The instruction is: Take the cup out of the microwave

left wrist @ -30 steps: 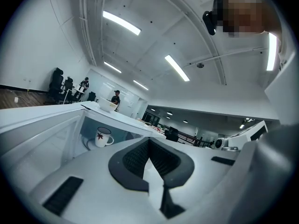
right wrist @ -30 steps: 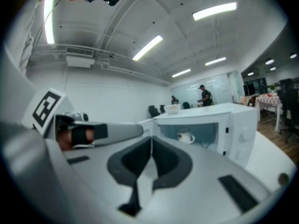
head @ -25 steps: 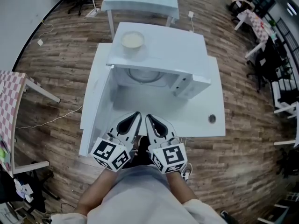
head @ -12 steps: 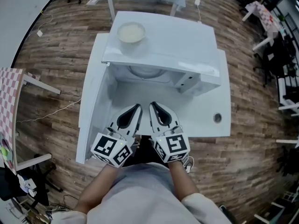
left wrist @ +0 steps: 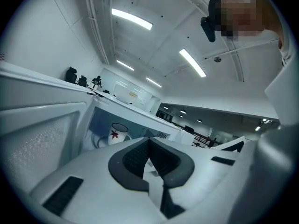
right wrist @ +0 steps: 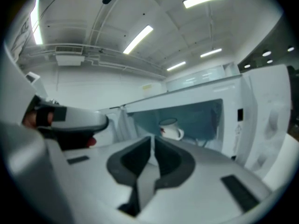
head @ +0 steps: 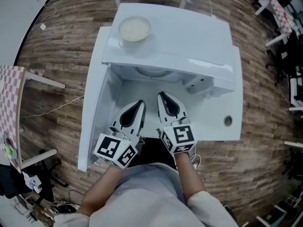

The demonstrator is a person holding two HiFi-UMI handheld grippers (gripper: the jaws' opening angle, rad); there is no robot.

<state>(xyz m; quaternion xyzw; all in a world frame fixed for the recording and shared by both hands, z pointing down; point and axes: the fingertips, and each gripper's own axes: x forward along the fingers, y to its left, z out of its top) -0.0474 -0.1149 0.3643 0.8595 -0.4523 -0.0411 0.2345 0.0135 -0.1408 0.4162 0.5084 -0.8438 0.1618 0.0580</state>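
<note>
A white cup (left wrist: 117, 134) with a red leaf print stands on the turntable inside the open white microwave (head: 189, 37). The right gripper view shows the cup (right wrist: 170, 129) with its handle to the right. In the head view the microwave's top hides the cup. The door (head: 94, 108) is swung out to the left. My left gripper (head: 138, 103) and right gripper (head: 162, 95) sit side by side in front of the opening, pointing into it, well short of the cup. Both are shut, left gripper (left wrist: 149, 141) and right gripper (right wrist: 153, 139) alike, with nothing between the jaws.
A white bowl (head: 134, 29) rests on top of the microwave. The microwave stands on a white table (head: 222, 103) with a round cable hole (head: 227, 120). The control panel (right wrist: 261, 120) is right of the opening. A checkered table (head: 9, 103) stands at far left on the wooden floor.
Both grippers have moved forward towards the microwave opening and a little down, still side by side and shut. The microwave looks closer in the head view.
</note>
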